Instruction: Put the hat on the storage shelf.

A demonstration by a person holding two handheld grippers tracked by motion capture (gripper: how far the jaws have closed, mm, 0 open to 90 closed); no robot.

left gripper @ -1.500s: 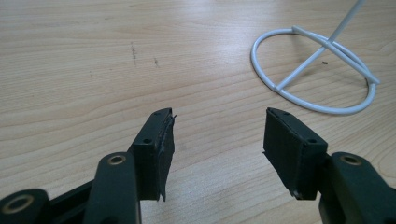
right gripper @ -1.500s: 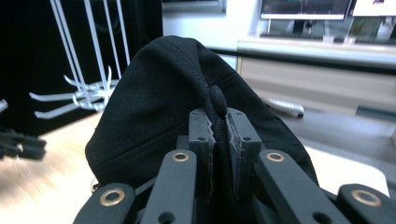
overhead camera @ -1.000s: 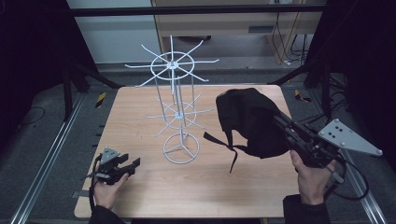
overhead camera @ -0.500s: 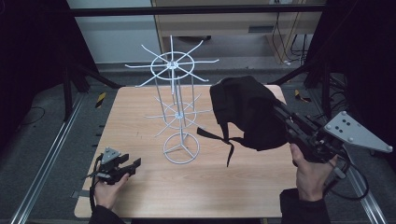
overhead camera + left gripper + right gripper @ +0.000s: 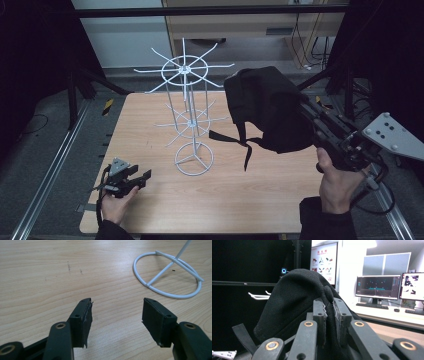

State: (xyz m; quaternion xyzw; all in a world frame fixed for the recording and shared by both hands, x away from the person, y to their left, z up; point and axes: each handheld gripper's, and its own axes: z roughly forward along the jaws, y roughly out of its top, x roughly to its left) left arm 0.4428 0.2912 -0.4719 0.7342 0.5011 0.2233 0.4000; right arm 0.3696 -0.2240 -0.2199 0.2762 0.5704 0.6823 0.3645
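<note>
High view is showing me the black cap (image 5: 267, 107) hanging in the air over the right side of the table (image 5: 150, 115), just beside the white wire rack (image 5: 187, 117). I am holding it with the right gripper (image 5: 302, 107). Right gripper view is showing the two jaws squeezed almost together, pinching a fold of the cap's cloth. My left gripper (image 5: 116, 312) is resting low by the near left edge of the table, jaws standing wide with nothing between them.

I am thinking the cap is light and soft. It is sagging and drooping, and its strap (image 5: 239, 142) is dangling loose below it. Cloth like this is not slippery and will not break, but it is floppy and may swing. I am guessing the best place to pinch is a thick edge or seam, where the cloth is firmer.
</note>
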